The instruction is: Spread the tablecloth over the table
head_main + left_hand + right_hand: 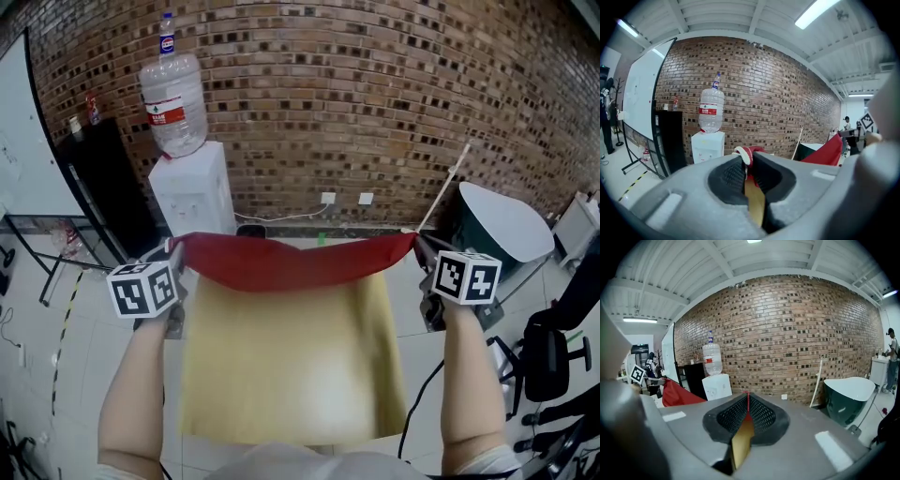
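A tablecloth (291, 347), yellow on the near face and red (291, 264) where its top edge folds over, hangs stretched in the air between my two grippers. My left gripper (176, 251) is shut on its left corner, which shows as a red and white hem (746, 157) squeezed between the jaws. On the right corner my right gripper (418, 246) is shut, with a thin red edge and yellow cloth (743, 434) pinched in the jaws. The cloth hides whatever lies under it; no table shows.
A brick wall (375, 103) stands ahead. A white water dispenser (192, 192) with a large bottle (174, 103) is at the left, beside a black cabinet (103, 187). A dark green tub (497, 230) sits at the right, a black office chair (553, 356) nearer right.
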`<state>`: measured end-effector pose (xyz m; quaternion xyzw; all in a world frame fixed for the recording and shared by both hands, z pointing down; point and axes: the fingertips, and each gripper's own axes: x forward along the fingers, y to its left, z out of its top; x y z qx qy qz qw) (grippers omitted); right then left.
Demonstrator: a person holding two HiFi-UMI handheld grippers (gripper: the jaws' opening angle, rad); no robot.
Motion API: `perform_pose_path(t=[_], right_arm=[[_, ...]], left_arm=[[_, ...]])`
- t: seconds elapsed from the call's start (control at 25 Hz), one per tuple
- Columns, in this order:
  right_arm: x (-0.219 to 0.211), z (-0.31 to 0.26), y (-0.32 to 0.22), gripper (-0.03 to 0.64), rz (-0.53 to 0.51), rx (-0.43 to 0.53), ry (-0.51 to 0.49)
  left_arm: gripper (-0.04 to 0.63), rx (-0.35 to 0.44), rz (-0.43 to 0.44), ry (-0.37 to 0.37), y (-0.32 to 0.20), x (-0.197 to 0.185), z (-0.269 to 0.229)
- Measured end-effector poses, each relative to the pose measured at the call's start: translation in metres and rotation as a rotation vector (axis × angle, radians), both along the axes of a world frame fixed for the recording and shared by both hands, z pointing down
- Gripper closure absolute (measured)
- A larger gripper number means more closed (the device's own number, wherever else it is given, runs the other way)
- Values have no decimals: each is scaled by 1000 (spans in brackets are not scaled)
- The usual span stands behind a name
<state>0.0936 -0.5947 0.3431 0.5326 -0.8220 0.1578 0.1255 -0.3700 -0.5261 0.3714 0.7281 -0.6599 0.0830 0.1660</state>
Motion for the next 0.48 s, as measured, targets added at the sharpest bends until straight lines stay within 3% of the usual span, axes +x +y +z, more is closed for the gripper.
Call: perform_pose_path(t=[0.48], right_arm=[[32,28,133,607,-34,-29,25]], left_arm=[[578,-14,-51,32,143,27,19]])
